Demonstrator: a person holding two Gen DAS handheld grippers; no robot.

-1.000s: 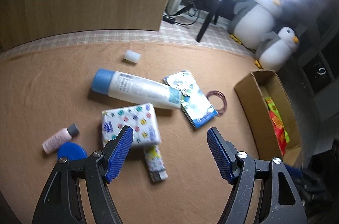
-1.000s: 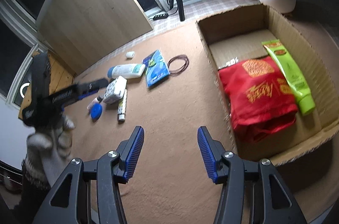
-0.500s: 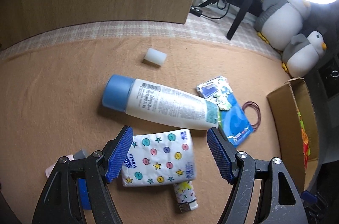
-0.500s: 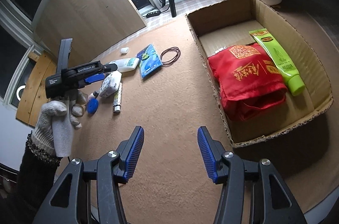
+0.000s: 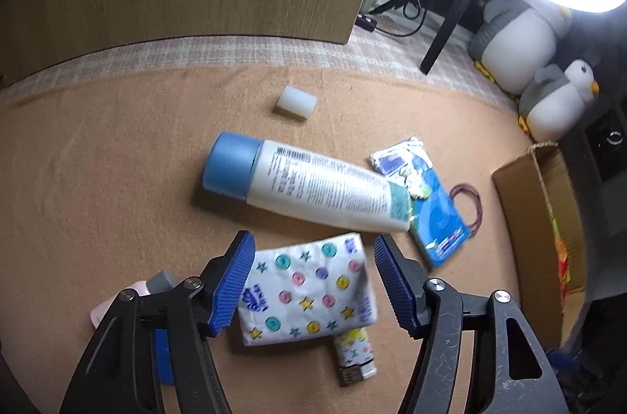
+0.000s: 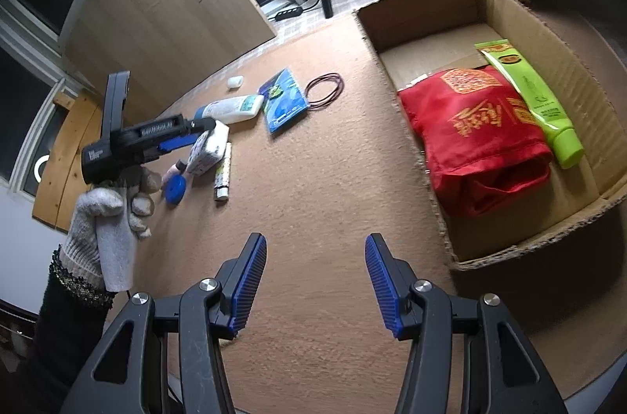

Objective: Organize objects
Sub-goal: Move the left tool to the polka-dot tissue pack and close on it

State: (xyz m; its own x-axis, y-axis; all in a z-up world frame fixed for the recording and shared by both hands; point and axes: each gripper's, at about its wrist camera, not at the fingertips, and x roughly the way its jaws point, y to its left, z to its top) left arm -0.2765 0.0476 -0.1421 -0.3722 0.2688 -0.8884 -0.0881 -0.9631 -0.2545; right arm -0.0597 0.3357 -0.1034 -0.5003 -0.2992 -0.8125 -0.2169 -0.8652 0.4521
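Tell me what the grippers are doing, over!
Left gripper closing around tissue pack, not pinched yet. Right gripper open, empty, above mat. White bottle lies just beyond the pack. Box waits at right.

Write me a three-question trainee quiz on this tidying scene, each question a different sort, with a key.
1. True or false: the left gripper has the tissue pack between its open jaws.
2. Multiple choice: what lies in the cardboard box?
A. the white bottle with a blue cap
B. a red bag and a green tube
C. the ring of rubber bands
3. Fill in: the right gripper hovers over bare ____ with nothing between its jaws.

Key:
1. True. The jaws have just been closing, but the pads do not yet press on the pack.
2. B. The red bag and green tube are inside.
3. Carpet.
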